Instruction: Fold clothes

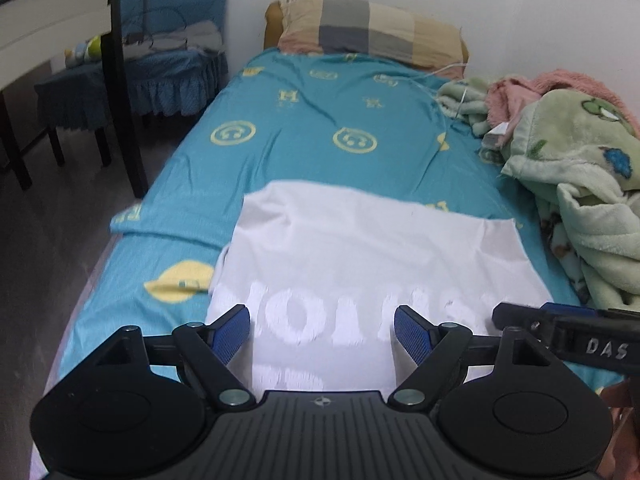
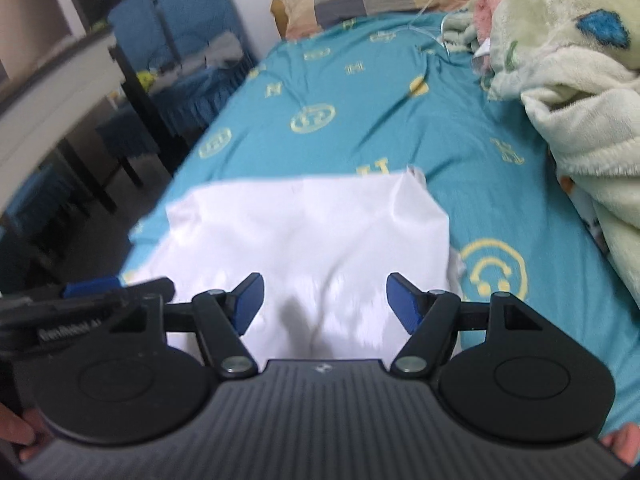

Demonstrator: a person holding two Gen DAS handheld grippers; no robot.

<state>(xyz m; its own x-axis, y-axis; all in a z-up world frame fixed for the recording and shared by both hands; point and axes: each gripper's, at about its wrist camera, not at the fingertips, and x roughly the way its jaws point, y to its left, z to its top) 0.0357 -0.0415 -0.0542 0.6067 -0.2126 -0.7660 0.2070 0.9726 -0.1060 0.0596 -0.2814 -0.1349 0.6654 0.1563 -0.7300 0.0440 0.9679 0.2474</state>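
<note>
Left hand-held gripper [image 1: 322, 330]: jaws spread, nothing between the pads, poised over the shirt's [image 1: 360, 248] near part. Right hand-held gripper [image 2: 325, 302]: jaws likewise spread and empty, just beside the left one.

Risk: both hover mid-panel, not at an edge, so closing here would likely bunch a single layer and skew the fold. The loose right corner could flip over if dragged.

Shirt: white, lying flat on the teal bed [image 1: 304, 120] near its foot, already partly folded to a rough rectangle, faint lettering showing through, few creases.

White wall [image 1: 500, 8], grey floor [image 1: 60, 232], possibly blue-covered chairs [image 1: 176, 68].
</note>
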